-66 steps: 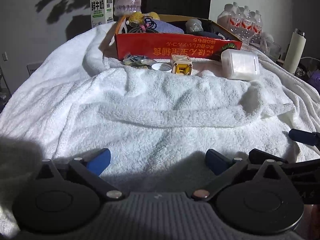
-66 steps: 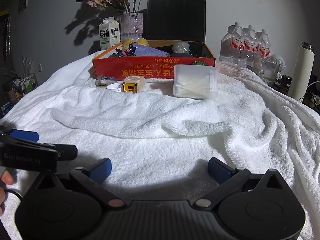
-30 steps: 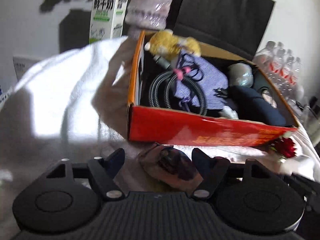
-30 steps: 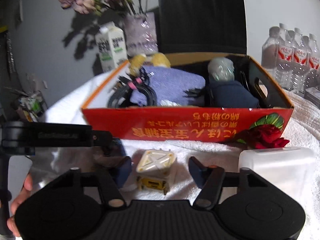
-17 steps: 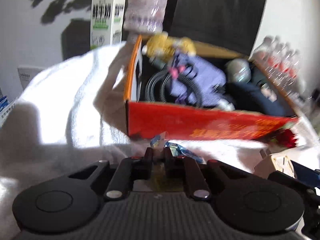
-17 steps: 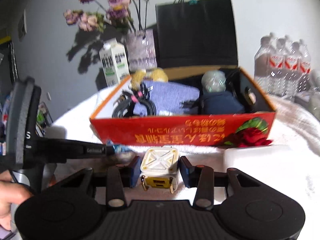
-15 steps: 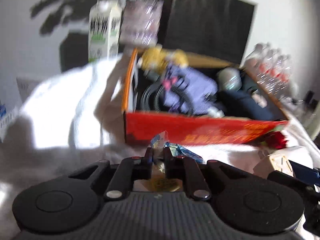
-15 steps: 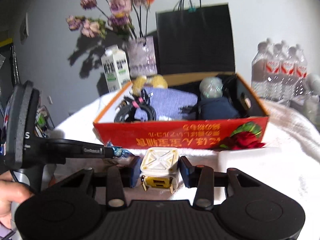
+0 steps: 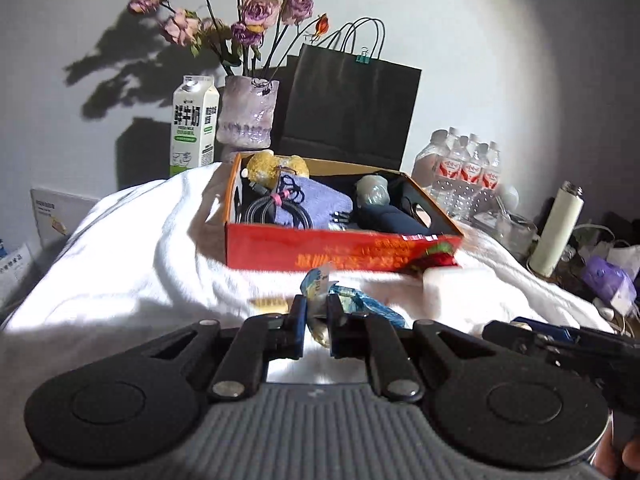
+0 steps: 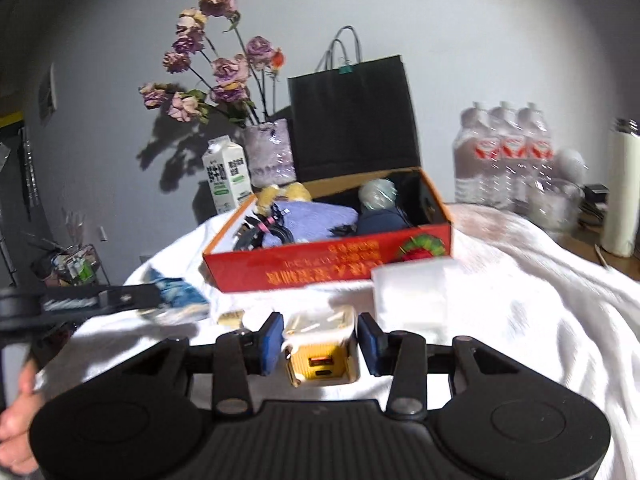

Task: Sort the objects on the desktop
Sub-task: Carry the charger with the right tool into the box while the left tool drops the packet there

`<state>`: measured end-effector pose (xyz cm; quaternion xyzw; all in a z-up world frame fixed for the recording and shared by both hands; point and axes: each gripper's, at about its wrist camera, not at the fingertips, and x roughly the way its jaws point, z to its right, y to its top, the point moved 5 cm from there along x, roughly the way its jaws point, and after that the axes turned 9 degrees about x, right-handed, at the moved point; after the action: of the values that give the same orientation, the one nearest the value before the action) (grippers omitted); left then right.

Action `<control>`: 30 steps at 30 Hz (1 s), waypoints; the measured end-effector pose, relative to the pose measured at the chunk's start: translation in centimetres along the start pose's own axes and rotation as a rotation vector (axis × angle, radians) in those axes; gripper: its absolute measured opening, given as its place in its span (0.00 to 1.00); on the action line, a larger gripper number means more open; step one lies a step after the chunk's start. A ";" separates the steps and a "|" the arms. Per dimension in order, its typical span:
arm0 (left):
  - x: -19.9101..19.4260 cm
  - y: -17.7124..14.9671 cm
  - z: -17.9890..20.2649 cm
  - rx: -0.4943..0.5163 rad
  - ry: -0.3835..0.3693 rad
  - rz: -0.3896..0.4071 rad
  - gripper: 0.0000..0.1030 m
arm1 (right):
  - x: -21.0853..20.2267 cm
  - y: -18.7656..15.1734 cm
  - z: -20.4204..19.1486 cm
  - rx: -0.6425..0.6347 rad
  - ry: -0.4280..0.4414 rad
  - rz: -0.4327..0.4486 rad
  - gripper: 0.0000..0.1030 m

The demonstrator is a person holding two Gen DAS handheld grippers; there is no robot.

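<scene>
**A:** At the lower middle of the left wrist view, what is the left gripper (image 9: 317,330) carrying?

**B:** Its jaws are standing almost fully together, pinching a crinkled blue snack wrapper (image 9: 352,304). In the right wrist view that gripper is showing at the left edge, with the wrapper just beyond its tip.

**A:** And moving right?

**B:** The right gripper (image 10: 319,345) is clamping a yellow-and-cream charger cube (image 10: 320,350) between its blue pads, jaws about a third apart. The pads seem to be pressing its sides, though blur is smearing that edge.

**A:** Where is everything going?

**B:** Probably into the red box (image 10: 332,268), sitting mid-frame on the white towel (image 10: 540,280). It is already holding cables, a purple cloth and a dark pouch.

**A:** So how far along?

**B:** Well along, I judge. Both carried items are waiting to be dropped in, and the translucent case (image 10: 412,292) is lying on the towel against the box's right front corner, untouched.
</scene>
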<state>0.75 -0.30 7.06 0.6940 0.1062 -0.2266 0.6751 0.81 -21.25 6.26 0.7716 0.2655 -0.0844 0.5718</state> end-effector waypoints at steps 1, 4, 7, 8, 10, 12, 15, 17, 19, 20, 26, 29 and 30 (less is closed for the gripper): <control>-0.7 -0.6 0.4 0.007 0.003 0.000 0.11 | -0.5 -0.5 0.0 -0.005 -0.004 -0.005 0.36; -2.4 -2.2 1.0 -0.001 0.007 -0.013 0.11 | -1.9 -2.1 -0.1 -0.027 0.002 -0.023 0.36; -3.2 -3.8 1.1 0.005 0.013 -0.041 0.11 | -2.8 -3.8 -0.3 -0.072 -0.010 -0.030 0.34; -3.4 -4.2 1.0 0.003 0.021 -0.056 0.11 | -3.0 -4.4 -0.2 -0.085 -0.027 -0.038 0.34; -3.7 -5.3 0.9 -0.007 0.009 -0.080 0.11 | -3.5 -5.6 0.2 -0.097 -0.039 -0.042 0.34; -4.0 -6.3 0.9 -0.003 0.013 -0.097 0.11 | -4.2 -6.2 0.4 -0.123 -0.053 -0.019 0.34; -4.2 -7.5 1.0 -0.003 0.005 -0.125 0.11 | -4.6 -6.8 0.5 -0.160 -0.113 -0.027 0.39; -4.3 -7.9 1.3 0.008 -0.008 -0.128 0.11 | -4.7 -7.7 0.8 -0.178 -0.137 -0.035 0.49; -4.1 -8.2 1.6 0.020 -0.007 -0.130 0.11 | -4.7 -8.1 1.2 -0.132 -0.115 -0.042 0.49; -4.0 -8.2 1.7 0.020 -0.009 -0.132 0.11 | -4.5 -8.2 1.4 -0.104 -0.105 -0.058 0.49; -4.0 -8.3 1.8 0.027 -0.009 -0.130 0.11 | -3.6 -9.3 1.5 -0.098 -0.147 -0.067 0.53; -4.1 -7.9 1.2 0.014 0.002 -0.124 0.11 | -3.8 -8.9 1.6 -0.046 -0.110 -0.067 0.52; -4.2 -7.6 1.0 0.011 0.013 -0.114 0.11 | -4.0 -8.6 1.5 -0.038 -0.098 -0.062 0.52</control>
<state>-6.54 -0.10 2.24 0.6919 0.1488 -0.2605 0.6567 -6.65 -22.10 0.29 0.7471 0.2624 -0.1348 0.5956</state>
